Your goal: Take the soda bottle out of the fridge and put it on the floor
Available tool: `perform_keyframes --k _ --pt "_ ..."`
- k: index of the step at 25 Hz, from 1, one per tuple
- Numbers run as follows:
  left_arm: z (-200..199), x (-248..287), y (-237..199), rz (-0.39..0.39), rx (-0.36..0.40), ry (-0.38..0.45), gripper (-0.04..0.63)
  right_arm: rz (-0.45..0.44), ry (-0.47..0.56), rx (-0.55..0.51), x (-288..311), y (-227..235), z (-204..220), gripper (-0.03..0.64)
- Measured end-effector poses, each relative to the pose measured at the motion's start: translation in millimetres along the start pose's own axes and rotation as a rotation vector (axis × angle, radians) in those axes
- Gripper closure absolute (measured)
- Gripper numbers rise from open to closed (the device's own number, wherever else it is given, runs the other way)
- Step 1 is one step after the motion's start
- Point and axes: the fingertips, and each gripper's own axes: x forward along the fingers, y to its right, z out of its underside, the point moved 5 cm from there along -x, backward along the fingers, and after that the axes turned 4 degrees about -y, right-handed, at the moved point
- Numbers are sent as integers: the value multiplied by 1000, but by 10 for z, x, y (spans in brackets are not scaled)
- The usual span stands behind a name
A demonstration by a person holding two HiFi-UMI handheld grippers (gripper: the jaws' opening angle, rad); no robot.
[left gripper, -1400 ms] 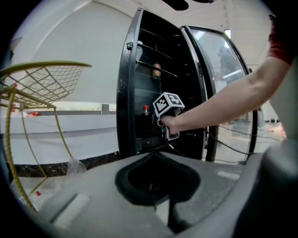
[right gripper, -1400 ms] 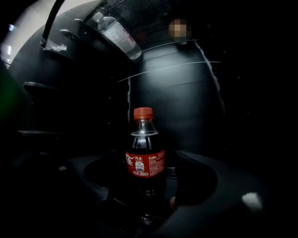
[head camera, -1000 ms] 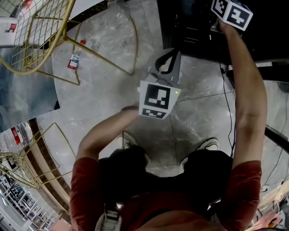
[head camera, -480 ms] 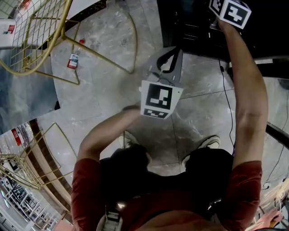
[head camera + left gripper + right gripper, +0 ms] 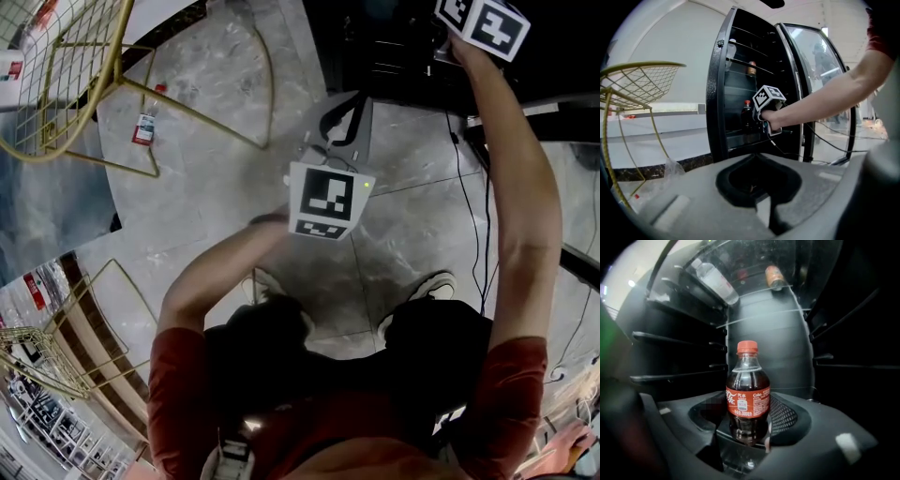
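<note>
Grey marbled floor (image 5: 216, 197) fills the head view, with the black fridge (image 5: 394, 47) along the far edge. Out front the left gripper (image 5: 347, 111) hangs over the tiles, well short of the fridge. The right arm (image 5: 520, 187) reaches right inside, so that side's clearly nearer.

Left gripper view: smooth grey jaws together, nothing in them. The soda bottle (image 5: 746, 112) stands upright on a shelf at the end of that arm.

Right gripper view: the right gripper (image 5: 747, 430) has just been closing. The bottle's dead centre between the jaws, long axis vertical, with the ribbed pads looking snug on its lower body. It's clear rounded plastic with dark cola, a red cap and a glossy red label.
</note>
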Motion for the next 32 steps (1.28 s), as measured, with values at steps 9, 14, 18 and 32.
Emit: perform_keyframes --k 9,14,18,32 --pt "-95 -82 99 -1 16 18 597 -97 31 -1 -544 -136 -34 341" --pt "-173 -153 91 -15 20 35 597 -157 55 4 -959 -248 -5 341" --pt "-186 -167 88 -25 19 36 597 -197 54 6 -1256 -337 64 341" --pt "-153 -341 -82 -75 10 33 597 -286 -1 32 -2066 -657 575 341"
